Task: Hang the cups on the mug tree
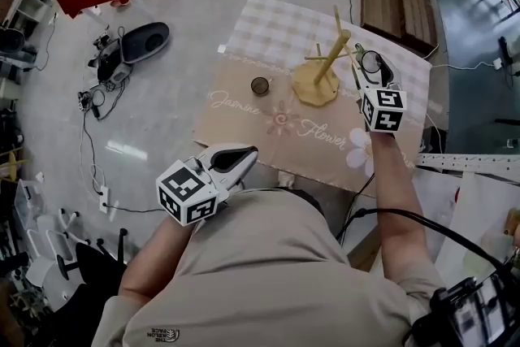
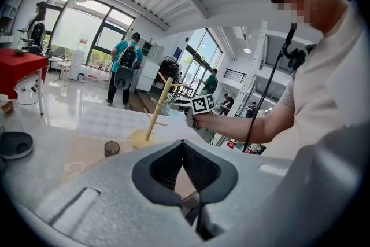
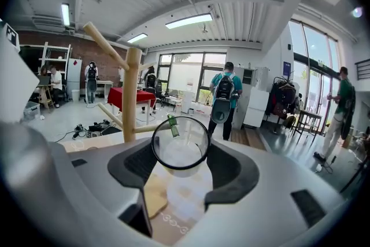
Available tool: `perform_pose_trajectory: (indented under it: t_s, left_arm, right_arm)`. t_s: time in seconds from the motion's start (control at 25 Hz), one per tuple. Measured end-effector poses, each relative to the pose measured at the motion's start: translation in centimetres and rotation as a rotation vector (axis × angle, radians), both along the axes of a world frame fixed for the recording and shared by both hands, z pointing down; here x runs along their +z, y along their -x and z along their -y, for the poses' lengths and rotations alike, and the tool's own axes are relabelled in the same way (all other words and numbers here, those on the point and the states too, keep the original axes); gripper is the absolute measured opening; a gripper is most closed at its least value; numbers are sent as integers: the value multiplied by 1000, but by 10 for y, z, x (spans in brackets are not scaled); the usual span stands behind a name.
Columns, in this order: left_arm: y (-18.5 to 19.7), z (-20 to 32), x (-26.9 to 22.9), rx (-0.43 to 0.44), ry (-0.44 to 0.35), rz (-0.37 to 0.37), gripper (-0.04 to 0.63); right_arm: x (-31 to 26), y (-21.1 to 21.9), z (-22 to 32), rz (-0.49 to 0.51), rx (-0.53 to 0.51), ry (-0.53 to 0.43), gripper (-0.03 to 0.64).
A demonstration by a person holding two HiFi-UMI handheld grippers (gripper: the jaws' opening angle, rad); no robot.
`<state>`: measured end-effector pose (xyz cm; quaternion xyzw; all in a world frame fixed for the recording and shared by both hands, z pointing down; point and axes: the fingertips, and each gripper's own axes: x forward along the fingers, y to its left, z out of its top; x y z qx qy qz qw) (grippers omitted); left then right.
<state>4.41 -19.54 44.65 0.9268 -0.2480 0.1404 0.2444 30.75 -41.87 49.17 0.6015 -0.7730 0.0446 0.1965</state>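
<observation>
- Right gripper (image 3: pixel 180 160): jaws pinching a clear cup (image 3: pixel 180 144), held just beside a mug tree (image 3: pixel 132 95) peg.
- Left gripper (image 2: pixel 183 150): jaws pressed together, empty.
- Dark cup (image 1: pixel 260 85): upright on the mat (image 1: pixel 244 130).
- Risk: a misaimed approach could knock the peg and tip the tree.

Clothed table (image 1: pixel 244 130) — mug tree (image 1: pixel 327 67), dark cup (image 1: pixel 260 86)
</observation>
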Motion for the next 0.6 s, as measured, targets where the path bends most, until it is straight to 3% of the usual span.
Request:
perform_pose_trajectory:
  t_s: [0.6]
  left_arm:
    - [28,-8,1,-12,-2,-8,8]
  right_arm:
    - [31,42,-14,-59,-31,-15,276]
